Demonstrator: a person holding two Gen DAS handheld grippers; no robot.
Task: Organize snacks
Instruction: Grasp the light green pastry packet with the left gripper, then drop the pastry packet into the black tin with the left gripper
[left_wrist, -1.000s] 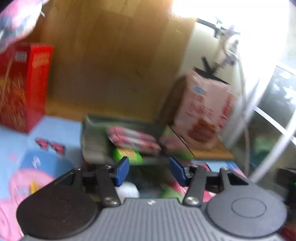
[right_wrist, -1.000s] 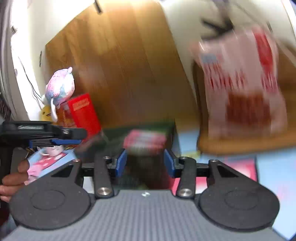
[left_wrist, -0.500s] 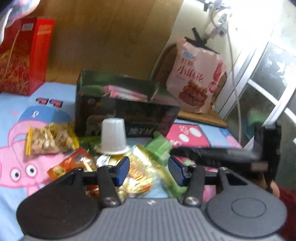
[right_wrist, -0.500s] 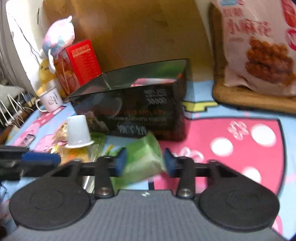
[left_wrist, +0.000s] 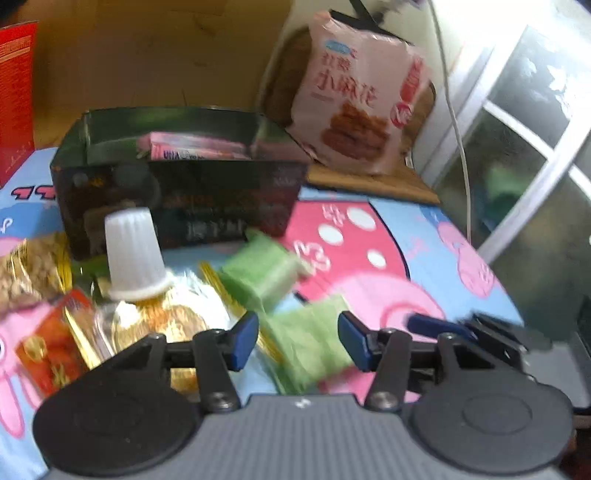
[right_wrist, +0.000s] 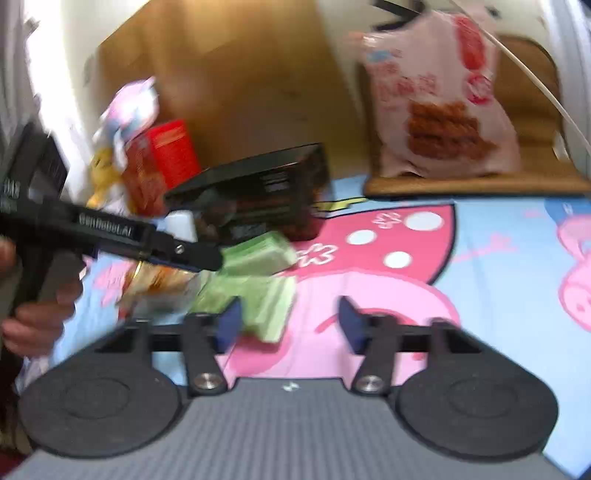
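Left wrist view shows your left gripper over a green pack, jaws partly apart and not squeezing it. Your right gripper has just been opening; its jaws are wide with nothing between them. Another green pack lies near the dark box.

A: What's different at the right gripper?
B: Its jaws have just been opening; the green packet it pinched lies free by its left pad.
A: And the left gripper?
B: Dropped lower, a green packet now between its pads.
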